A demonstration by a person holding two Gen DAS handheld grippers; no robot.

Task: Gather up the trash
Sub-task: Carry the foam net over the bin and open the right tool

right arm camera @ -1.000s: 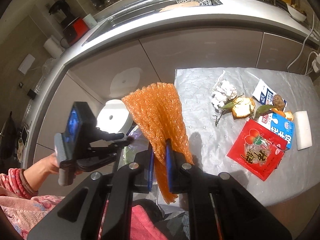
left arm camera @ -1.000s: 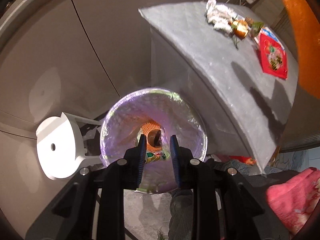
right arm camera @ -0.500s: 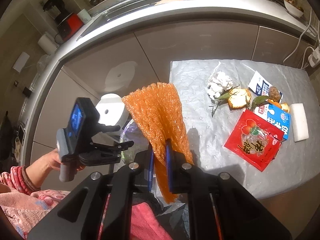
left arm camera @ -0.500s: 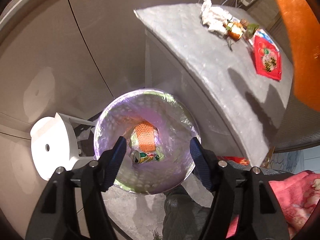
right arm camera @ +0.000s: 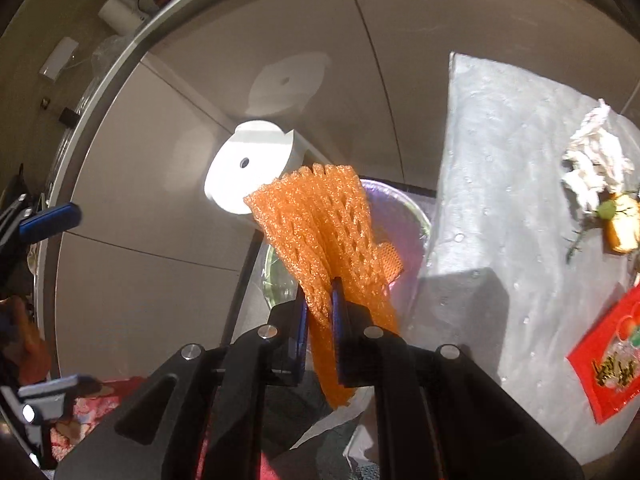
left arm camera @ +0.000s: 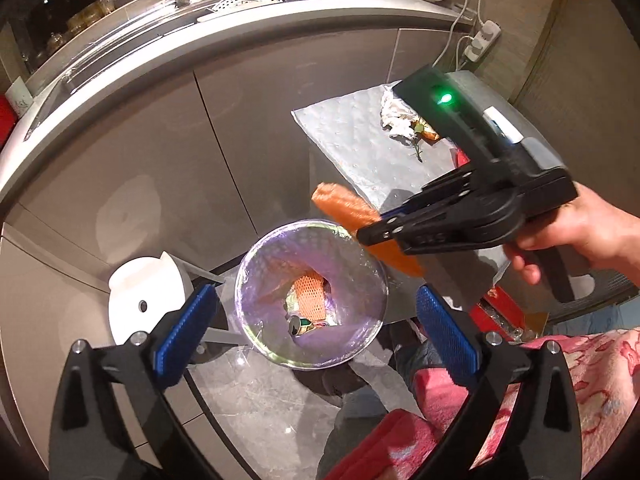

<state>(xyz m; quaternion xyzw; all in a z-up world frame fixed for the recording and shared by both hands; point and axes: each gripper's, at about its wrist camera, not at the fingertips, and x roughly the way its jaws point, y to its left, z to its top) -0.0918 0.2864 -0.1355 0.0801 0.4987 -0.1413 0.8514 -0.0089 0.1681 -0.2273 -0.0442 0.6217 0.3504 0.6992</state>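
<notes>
A round trash bin (left arm camera: 256, 320) with a purple liner stands on the floor beside the table; an orange net and a can lie inside. My left gripper (left arm camera: 316, 332) is open and empty above the bin. My right gripper (right arm camera: 320, 300) is shut on an orange foam net (right arm camera: 320, 216) and holds it over the bin's rim (right arm camera: 416, 212); in the left wrist view the right gripper (left arm camera: 368, 234) and the net (left arm camera: 344, 204) hang at the bin's far right edge.
A silver-covered table (right arm camera: 500, 168) holds crumpled white tissue (right arm camera: 596, 152), food scraps (right arm camera: 620, 220) and a red packet (right arm camera: 612, 356). The white bin lid (left arm camera: 136, 292) lies left of the bin. Cabinet doors (left arm camera: 160, 152) stand behind. Pink cloth (left arm camera: 560, 368) is near right.
My left gripper has opened wide and pulled up and back from the bin. My right gripper has carried the orange net down and left from the table side to over the bin.
</notes>
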